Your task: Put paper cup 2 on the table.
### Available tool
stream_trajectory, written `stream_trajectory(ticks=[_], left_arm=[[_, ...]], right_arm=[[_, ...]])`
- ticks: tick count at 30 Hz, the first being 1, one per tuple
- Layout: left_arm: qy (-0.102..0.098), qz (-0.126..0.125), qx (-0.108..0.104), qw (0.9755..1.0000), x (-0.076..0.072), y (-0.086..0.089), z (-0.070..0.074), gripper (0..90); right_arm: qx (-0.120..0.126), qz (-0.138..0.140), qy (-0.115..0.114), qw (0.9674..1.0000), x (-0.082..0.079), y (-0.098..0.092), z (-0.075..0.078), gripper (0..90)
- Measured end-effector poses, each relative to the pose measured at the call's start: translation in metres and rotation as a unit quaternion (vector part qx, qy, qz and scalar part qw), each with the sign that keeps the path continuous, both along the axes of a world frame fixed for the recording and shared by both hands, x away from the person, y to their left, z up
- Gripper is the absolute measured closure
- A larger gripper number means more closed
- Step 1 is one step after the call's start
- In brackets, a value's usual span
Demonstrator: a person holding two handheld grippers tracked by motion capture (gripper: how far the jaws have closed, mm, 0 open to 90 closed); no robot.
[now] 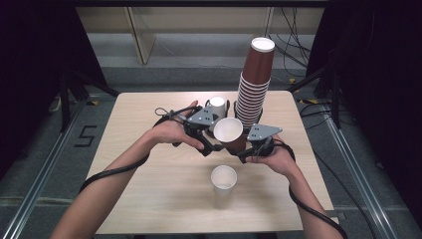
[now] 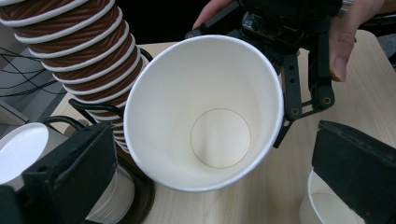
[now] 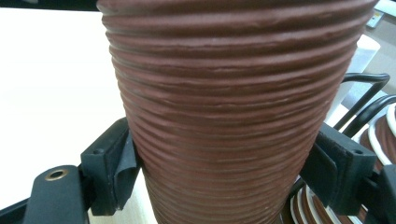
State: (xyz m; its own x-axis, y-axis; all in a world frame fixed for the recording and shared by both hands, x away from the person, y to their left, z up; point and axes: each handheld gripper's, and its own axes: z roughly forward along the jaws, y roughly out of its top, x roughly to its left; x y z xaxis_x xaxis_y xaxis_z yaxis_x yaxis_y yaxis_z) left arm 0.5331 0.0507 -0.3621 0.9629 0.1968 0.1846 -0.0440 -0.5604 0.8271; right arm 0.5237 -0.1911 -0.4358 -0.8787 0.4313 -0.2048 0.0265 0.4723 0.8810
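Observation:
A paper cup (image 1: 229, 131), brown and ribbed outside and white inside, hangs tilted above the table with its mouth facing up and toward me. My right gripper (image 1: 245, 149) is shut on its lower body; in the right gripper view both pads (image 3: 114, 165) press the brown wall (image 3: 229, 93). My left gripper (image 1: 211, 145) is open. Its jaws stand wide apart on either side of the cup's mouth (image 2: 205, 112), not touching it. The right gripper's black linkage (image 2: 299, 88) shows behind the cup.
A tall stack of upturned brown cups (image 1: 255, 84) rises at the back of the table (image 1: 149, 199) in a black wire holder, close behind the held cup. A shorter white stack (image 1: 217, 104) stands beside it. One white cup (image 1: 223, 179) stands upright nearer me.

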Motion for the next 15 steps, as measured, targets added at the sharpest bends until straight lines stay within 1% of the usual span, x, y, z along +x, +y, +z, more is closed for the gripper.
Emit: stream_trajectory(ticks=[1,5,7,8,9,10,12,13,14,15], left_arm=[[0.000,-0.001,-0.001,1.0000,0.0002,-0.0013,0.0001,0.0],[0.001,-0.002,-0.005,1.0000,0.0008,-0.0037,0.0007,0.0],[0.003,0.000,-0.005,1.0000,0.0016,-0.0045,0.0002,0.0],[0.003,0.000,-0.003,1.0000,0.0020,-0.0047,-0.0002,0.0],[0.003,-0.002,-0.001,1.0000,0.0028,-0.0046,0.0000,0.0],[0.007,0.000,-0.002,1.0000,0.0034,-0.0047,0.0001,0.0],[0.010,-0.001,-0.001,1.0000,0.0053,-0.0056,0.0000,0.0],[0.010,-0.001,-0.001,1.0000,0.0053,-0.0056,0.0000,0.0],[0.011,0.000,0.004,0.9999,0.0054,-0.0062,-0.0003,0.0],[0.014,-0.001,0.006,0.9999,0.0055,-0.0069,-0.0009,0.0]], right_arm=[[0.003,-0.001,-0.003,1.0000,0.0001,0.0003,-0.0005,20.2],[0.004,0.000,0.001,1.0000,-0.0009,0.0023,-0.0004,20.2],[0.006,0.000,-0.001,1.0000,-0.0010,0.0033,-0.0005,20.3],[0.003,0.003,0.003,1.0000,-0.0014,0.0040,-0.0005,20.2],[0.004,0.003,-0.001,1.0000,-0.0017,0.0050,-0.0008,20.2],[0.005,-0.003,0.008,1.0000,-0.0037,0.0057,-0.0007,20.2],[0.003,0.004,-0.002,1.0000,-0.0038,0.0073,-0.0007,20.3],[0.003,0.004,-0.002,1.0000,-0.0038,0.0073,-0.0007,20.3],[0.002,0.005,-0.003,1.0000,-0.0039,0.0077,-0.0008,20.2],[0.003,0.002,0.004,1.0000,-0.0053,0.0087,-0.0015,20.3]])
